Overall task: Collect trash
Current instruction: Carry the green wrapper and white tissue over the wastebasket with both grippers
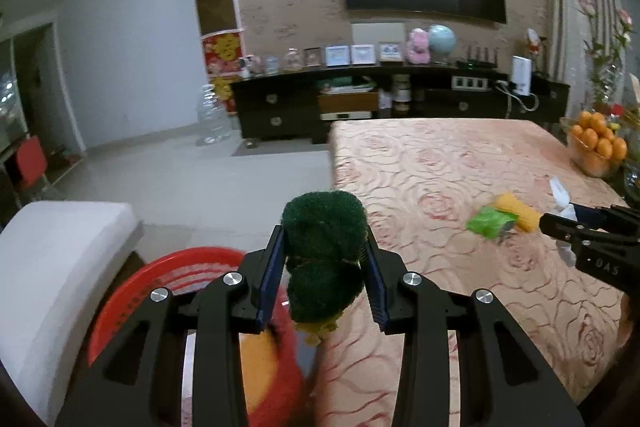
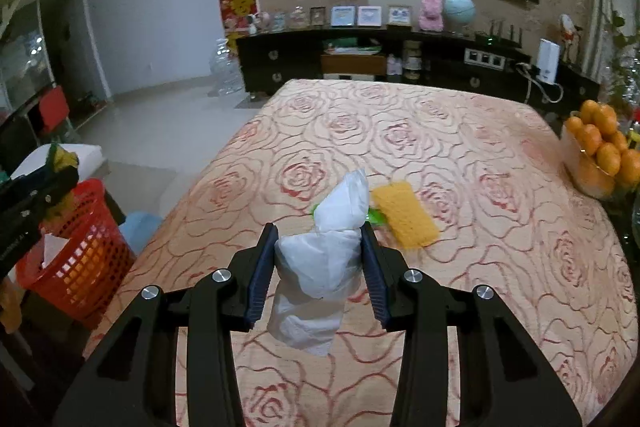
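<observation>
Between right jaws, crumpled tissue (image 2: 320, 259)

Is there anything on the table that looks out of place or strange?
Yes. A yellow sponge and a green wrapper lie loose on the rose-pattern tablecloth, beside each other and away from the red basket. Otherwise, nothing looks spilled or broken; the bowl of oranges stands neatly at the table's edge.

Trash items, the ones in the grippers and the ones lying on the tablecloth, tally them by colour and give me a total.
Dark green: 1, the folded scouring pad in the left gripper
White: 1, the crumpled tissue wad in the right gripper
Yellow: 1, the rectangular sponge on the tablecloth
Bright green: 1, the crinkled wrapper beside the sponge
Total: 4
</observation>
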Available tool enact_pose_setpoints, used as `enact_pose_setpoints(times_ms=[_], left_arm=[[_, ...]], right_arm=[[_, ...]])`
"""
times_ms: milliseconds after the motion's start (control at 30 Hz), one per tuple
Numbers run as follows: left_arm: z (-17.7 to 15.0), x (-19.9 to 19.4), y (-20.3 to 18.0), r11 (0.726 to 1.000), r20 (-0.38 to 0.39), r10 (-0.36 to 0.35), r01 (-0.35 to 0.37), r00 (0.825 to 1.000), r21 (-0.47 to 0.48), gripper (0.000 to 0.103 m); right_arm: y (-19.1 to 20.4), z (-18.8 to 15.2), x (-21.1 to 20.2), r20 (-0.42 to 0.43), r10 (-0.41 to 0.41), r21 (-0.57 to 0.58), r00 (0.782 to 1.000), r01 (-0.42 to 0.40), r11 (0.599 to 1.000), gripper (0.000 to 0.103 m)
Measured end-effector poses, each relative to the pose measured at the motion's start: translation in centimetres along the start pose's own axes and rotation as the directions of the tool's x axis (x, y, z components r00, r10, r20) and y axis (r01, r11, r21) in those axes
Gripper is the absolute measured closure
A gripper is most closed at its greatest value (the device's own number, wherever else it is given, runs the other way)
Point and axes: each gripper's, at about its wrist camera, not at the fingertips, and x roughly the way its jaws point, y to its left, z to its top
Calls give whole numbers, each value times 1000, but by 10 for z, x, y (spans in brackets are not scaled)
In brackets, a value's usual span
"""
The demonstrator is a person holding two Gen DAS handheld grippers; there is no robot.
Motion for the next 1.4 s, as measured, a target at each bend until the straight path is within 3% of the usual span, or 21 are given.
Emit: enact_pose_setpoints(times_ms=[367, 667, 933, 1033, 1400], left_arm=[[-11, -3, 69, 986, -27, 123, -125, 992, -114, 68], [-13, -4, 85, 976, -38, 162, -166, 986, -143, 68], [-12, 4, 92, 966, -62, 195, -202, 979, -162, 68], [-15, 8, 97, 961, -79, 209, -219, 975, -169, 68], [-27, 5, 130, 936, -128, 233, -258, 964, -238, 68]], right_arm=[[50, 14, 15, -28, 98, -50, 995, -99, 994, 63], [96, 47, 19, -12, 177, -131, 984, -177, 975, 63], [140, 83, 19, 3, 294, -219, 956, -287, 933, 63], [148, 79, 21, 3, 340, -228, 940, -331, 916, 63], [179, 67, 39, -78, 394, -236, 916, -401, 885, 63]])
